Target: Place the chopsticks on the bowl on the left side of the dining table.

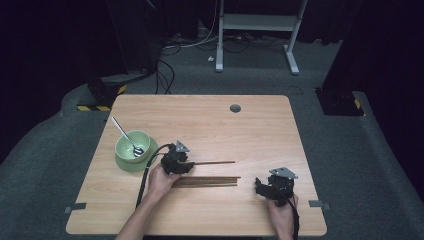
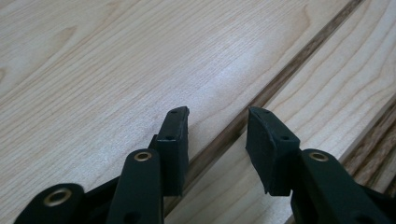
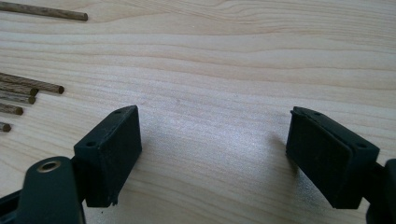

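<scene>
Straddling a single chopstick [image 2: 285, 74] with the left gripper [image 2: 217, 126], jaws apart and not yet clamped.

Lone chopstick lying flat on the table [image 2: 93, 70], running between the two left jaws and on past their tips; no contact with either pad visible. Bundle of remaining chopsticks [image 1: 207, 181] just outside the left gripper's right-hand jaw, clear of the gap. Right gripper [image 3: 212, 140] held low over bare wood, jaws spread wide with nothing between them, chopstick ends lying off beyond its left-hand jaw. Green bowl [image 1: 131, 145] with spoon [image 1: 127, 137] behind the left gripper, untouched. Step judged as pre-grasp on the stray chopstick; next move calls for lowering slightly, keeping the stick centred, then closing squarely to avoid rolling it.
</scene>
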